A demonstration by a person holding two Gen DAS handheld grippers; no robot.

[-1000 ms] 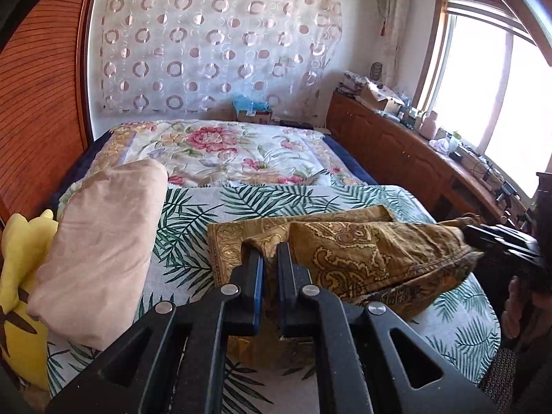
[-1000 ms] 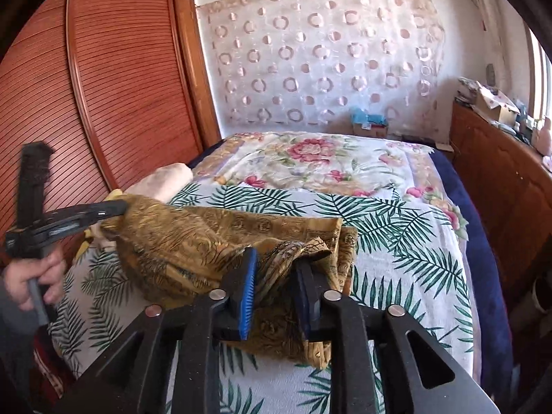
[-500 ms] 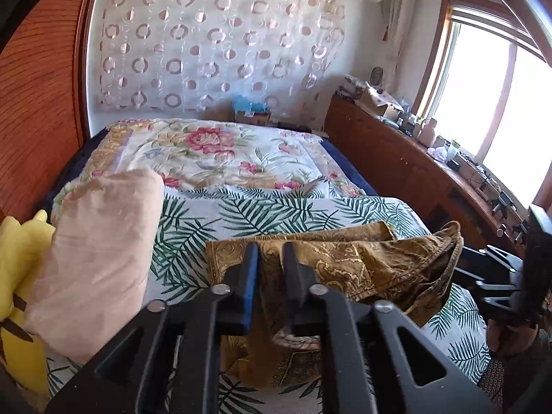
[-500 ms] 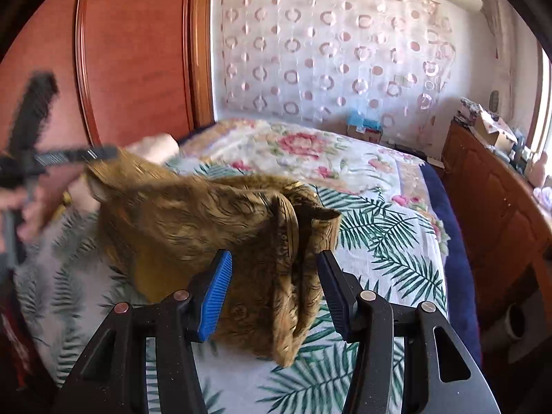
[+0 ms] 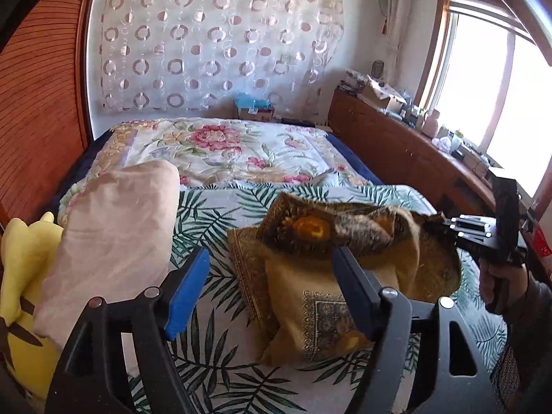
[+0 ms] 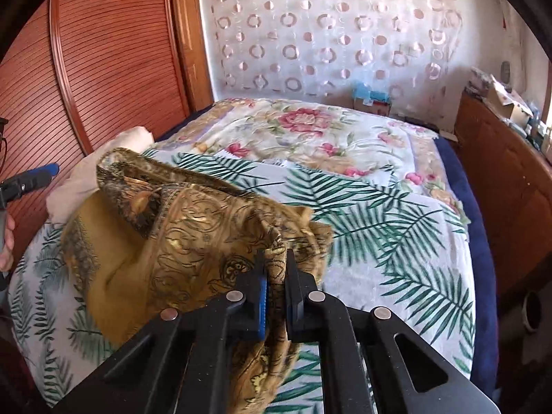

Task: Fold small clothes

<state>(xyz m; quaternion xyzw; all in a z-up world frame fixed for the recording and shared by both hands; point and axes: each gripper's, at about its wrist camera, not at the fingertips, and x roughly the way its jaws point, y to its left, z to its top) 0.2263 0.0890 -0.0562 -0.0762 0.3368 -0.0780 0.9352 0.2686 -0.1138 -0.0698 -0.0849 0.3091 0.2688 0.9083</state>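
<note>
Palm-print bedspread (image 6: 396, 227) lower frame; your right gripper (image 6: 275, 277) just clamped the gold garment (image 6: 193, 227), hem hidden; left gripper (image 5: 269, 276) just spread, gripping nothing.

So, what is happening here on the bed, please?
A person with a claw in each hand is folding a gold patterned garment on the palm-leaf sheet. The right claw, whose jaws have just been closing, is shut on a fold of the garment. The left claw has just been opening; it stands open, pressing nothing, with the garment beyond it.
</note>
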